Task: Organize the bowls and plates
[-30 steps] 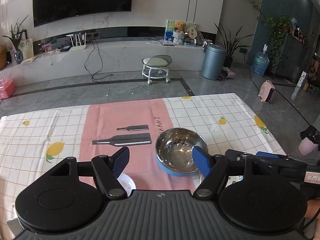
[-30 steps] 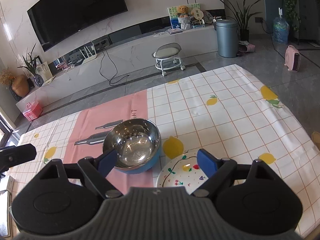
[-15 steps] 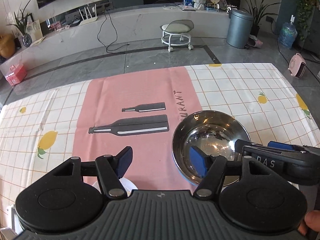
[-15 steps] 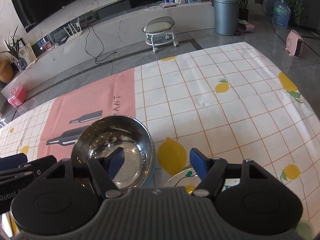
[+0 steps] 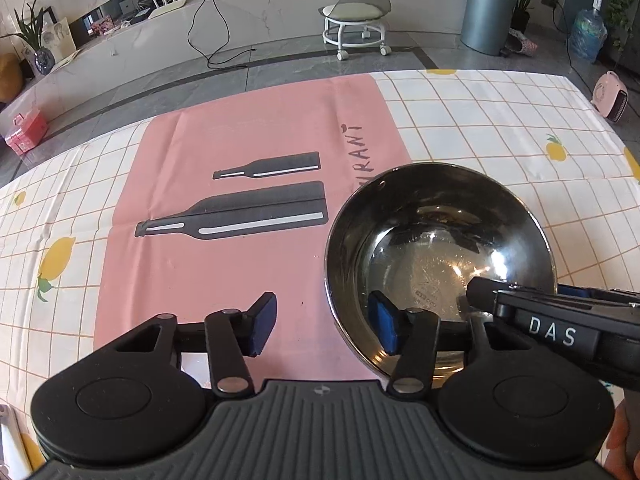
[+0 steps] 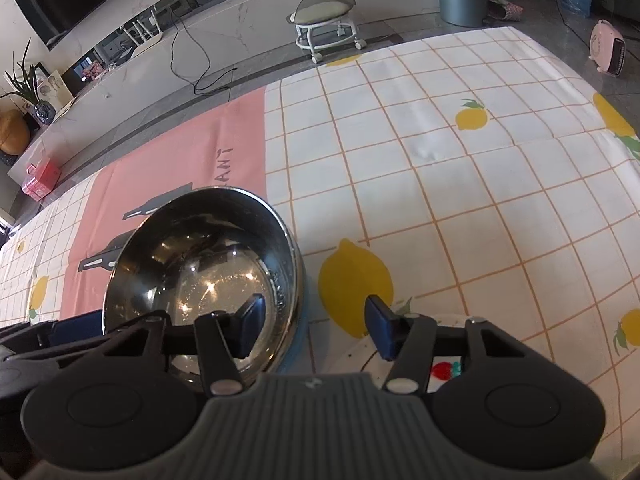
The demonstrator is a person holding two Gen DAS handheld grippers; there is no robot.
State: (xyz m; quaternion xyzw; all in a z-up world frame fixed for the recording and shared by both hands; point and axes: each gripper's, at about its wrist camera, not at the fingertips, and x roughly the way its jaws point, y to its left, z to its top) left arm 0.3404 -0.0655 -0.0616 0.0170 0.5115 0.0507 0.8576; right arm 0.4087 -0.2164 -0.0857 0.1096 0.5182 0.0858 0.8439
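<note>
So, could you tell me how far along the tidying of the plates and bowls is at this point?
Nothing looks stacked yet. The steel bowl sits on the tablecloth, with the painted plate beside it. In hand: the left gripper and right gripper each straddle the bowl's rim on opposite sides, jaws closing, pads not yet pressing. Gripping, lifting and stacking all remain.

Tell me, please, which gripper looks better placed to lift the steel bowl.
Neither clearly: both straddle the steel bowl. The left gripper takes its near-left rim, the right gripper its near-right rim beside the painted plate. Both sets of jaws are closing, so probably a two-handed lift.
</note>
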